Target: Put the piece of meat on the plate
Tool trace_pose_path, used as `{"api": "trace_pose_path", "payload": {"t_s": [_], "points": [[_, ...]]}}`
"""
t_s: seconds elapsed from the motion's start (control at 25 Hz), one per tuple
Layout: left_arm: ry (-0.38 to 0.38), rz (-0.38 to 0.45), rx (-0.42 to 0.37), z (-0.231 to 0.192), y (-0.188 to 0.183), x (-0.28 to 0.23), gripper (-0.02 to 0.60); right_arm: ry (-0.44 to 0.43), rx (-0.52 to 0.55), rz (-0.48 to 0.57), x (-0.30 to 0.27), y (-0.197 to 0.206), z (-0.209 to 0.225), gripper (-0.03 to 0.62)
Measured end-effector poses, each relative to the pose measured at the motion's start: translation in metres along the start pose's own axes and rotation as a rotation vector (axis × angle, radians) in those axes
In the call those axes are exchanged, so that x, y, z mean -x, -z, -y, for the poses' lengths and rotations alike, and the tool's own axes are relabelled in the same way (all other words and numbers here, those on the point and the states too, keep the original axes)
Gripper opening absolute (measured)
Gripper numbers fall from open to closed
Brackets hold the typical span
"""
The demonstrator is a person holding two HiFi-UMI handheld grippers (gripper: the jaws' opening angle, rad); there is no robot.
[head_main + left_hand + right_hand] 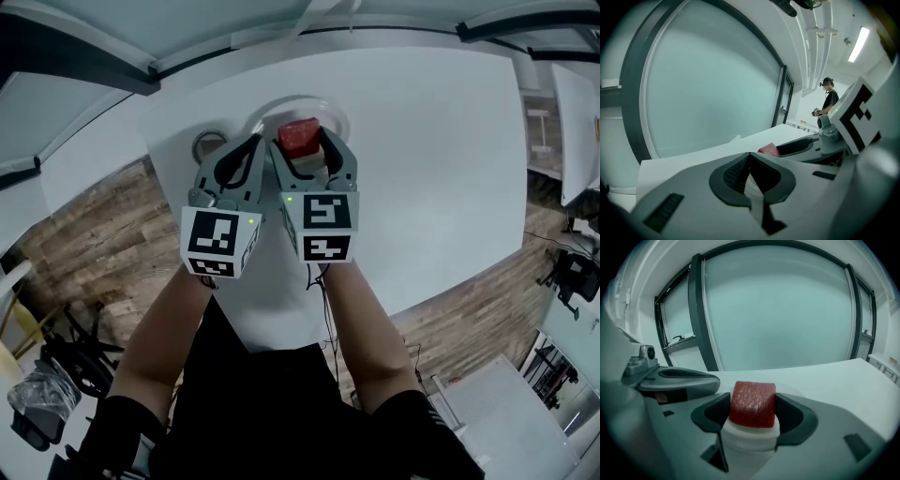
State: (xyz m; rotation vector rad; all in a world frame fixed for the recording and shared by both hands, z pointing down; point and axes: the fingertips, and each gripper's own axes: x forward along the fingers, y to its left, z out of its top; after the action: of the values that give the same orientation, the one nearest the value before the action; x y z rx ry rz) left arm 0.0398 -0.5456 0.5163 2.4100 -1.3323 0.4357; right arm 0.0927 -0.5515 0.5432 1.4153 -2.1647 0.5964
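Note:
A red piece of meat (298, 137) sits between the fingers of my right gripper (301, 142), which is shut on it. It hangs over a white plate (330, 111) at the far side of the white table; whether it touches the plate I cannot tell. In the right gripper view the meat (753, 403) fills the gap between the dark pads (712, 412), with something white just beneath it. My left gripper (254, 143) is close beside the right one, shut and holding nothing. Its tips (750, 157) meet in the left gripper view, where the meat (768, 149) shows behind them.
A small round grey-rimmed dish (208, 143) lies on the table left of the plate. The white table (441, 159) stretches far to the right. Glass walls stand behind it. A person (829, 101) stands far off. Wooden floor (94, 234) lies below the table's near edge.

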Motion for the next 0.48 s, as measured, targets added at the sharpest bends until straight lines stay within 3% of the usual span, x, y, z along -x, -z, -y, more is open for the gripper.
{"api": "trace_pose_path", "payload": {"t_s": [0.48], "points": [[-0.005, -0.005, 0.015, -0.006, 0.002, -0.006, 0.003, 0.021, 0.066, -0.137, -0.015, 0.009, 0.001, 0.301]]}}
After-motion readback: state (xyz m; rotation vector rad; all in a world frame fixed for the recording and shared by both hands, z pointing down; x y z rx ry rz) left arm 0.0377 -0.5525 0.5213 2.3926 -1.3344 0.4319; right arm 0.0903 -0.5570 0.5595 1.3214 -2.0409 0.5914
